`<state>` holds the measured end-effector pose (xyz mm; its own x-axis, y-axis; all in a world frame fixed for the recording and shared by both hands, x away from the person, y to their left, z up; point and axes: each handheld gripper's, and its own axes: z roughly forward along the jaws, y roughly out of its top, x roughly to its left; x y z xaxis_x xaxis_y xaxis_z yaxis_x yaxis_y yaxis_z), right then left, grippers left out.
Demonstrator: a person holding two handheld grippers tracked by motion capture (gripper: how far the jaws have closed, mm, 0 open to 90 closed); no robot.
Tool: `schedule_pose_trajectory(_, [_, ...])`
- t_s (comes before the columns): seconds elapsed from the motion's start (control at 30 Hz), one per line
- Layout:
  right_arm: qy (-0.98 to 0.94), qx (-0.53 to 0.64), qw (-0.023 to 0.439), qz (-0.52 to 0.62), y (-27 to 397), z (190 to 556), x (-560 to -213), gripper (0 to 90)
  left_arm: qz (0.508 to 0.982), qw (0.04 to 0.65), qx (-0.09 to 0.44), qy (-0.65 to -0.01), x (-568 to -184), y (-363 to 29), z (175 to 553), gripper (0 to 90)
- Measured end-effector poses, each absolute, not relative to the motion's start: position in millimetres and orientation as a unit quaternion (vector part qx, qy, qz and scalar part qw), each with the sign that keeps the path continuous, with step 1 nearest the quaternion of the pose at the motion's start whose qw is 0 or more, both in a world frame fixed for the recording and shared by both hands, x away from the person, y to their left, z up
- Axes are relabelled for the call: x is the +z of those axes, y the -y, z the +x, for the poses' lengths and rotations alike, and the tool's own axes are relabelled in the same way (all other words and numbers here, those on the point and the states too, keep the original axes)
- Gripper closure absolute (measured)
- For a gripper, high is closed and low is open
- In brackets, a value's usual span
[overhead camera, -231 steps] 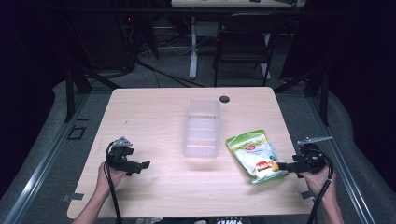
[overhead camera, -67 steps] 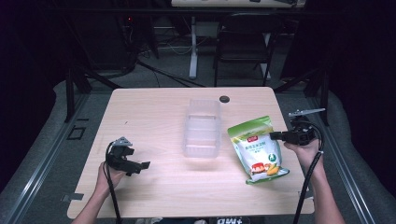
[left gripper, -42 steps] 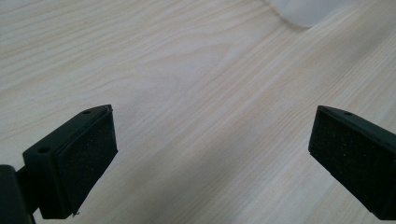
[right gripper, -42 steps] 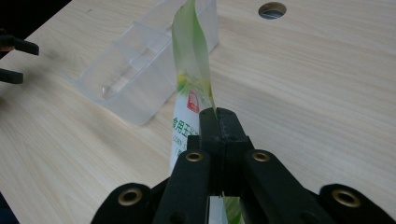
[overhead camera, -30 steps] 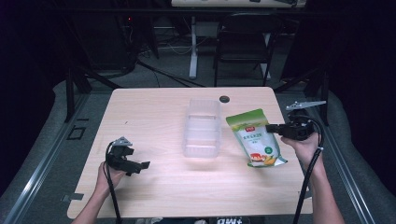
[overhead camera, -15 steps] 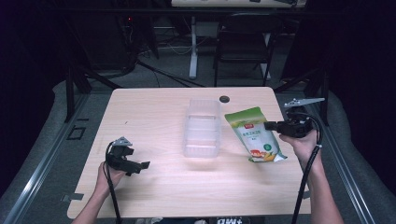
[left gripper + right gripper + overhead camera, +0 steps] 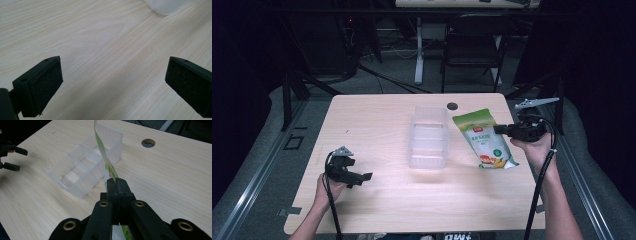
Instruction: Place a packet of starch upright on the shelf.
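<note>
A green and white snack bag point(image 7: 484, 139) hangs above the right side of the table, right of the clear bin. My right gripper point(image 7: 498, 129) is shut on the bag's right edge; in the right gripper view the bag point(image 7: 105, 157) rises edge-on from the closed jaws of my right gripper point(image 7: 117, 185). A clear plastic bin point(image 7: 429, 135) with dividers stands at the table's middle, also seen as the bin point(image 7: 85, 163) beyond the bag. My left gripper point(image 7: 362, 177) rests at the front left, open, with bare wood between the pads point(image 7: 47, 85).
The wooden table point(image 7: 377, 120) has a round cable hole point(image 7: 452, 106) at its far edge, behind the bin. A dark chair point(image 7: 472, 45) and table legs stand beyond. The table's right edge lies under my right hand.
My right gripper took the bag from the front right of the table, lifted it and carried it back and left toward the bin. The left gripper stayed put.
</note>
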<state>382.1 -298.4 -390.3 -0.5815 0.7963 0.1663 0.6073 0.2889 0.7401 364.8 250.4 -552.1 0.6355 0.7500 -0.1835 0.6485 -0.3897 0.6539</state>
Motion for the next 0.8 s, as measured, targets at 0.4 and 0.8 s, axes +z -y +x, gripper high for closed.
schedule_pose_trajectory(0.4, [-0.793,0.411,0.131,0.430,290.6,385.7,-368.8,90.0,0.831,0.358,0.071,-0.421,-551.7,-250.3,364.6,1.3])
schedule_pose_trajectory(0.8, [-0.795,0.418,0.139,0.418,282.4,391.4,-350.4,90.0,0.831,0.358,0.071,-0.420,-551.7,-249.6,364.9,1.4])
